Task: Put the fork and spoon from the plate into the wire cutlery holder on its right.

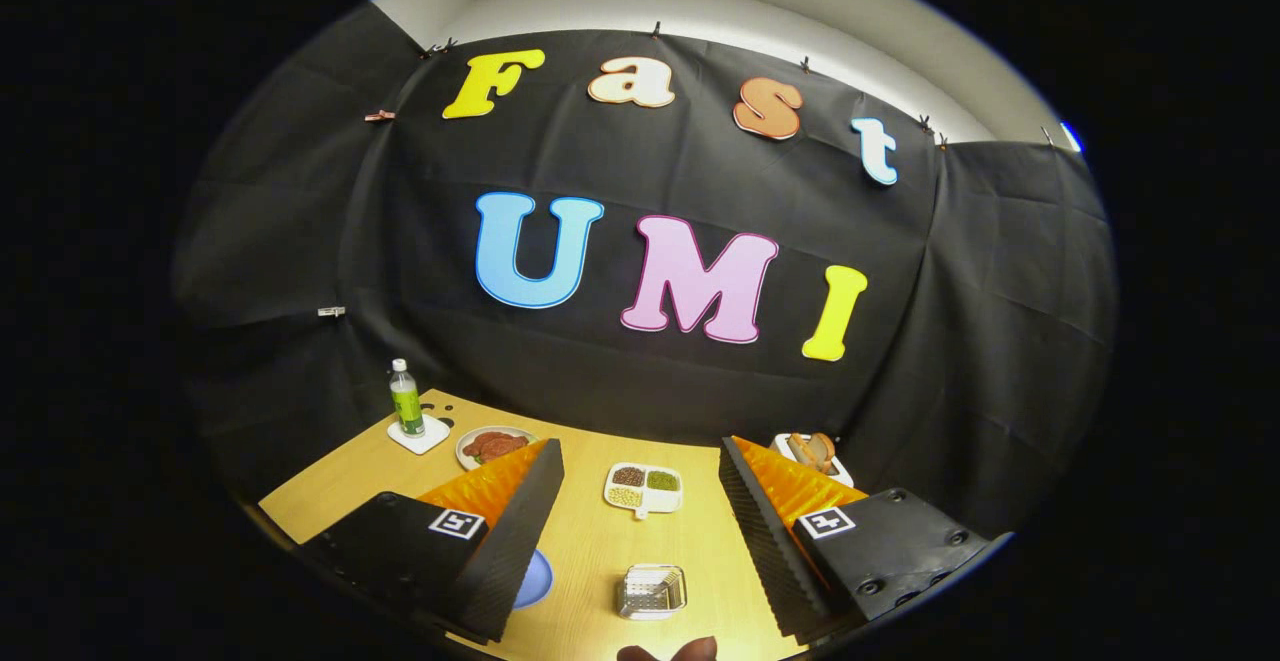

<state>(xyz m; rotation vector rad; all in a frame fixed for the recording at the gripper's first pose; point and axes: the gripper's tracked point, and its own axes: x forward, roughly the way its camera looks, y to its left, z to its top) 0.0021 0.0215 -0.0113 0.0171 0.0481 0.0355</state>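
On the wooden counter (590,541), a green bottle (406,399) stands far left. A blue plate (533,579) peeks past the left finger. The claw (640,501) gapes apart, empty, the wire cutlery holder (651,591) between its fingers.

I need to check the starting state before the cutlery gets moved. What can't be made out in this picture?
- Blue plate: mostly hidden behind a finger of the open gripper; fork and spoon can't be made out.
- Wire cutlery holder, between the fingers: contents too small to tell.
- Divided dish beyond: fillings too small to identify.
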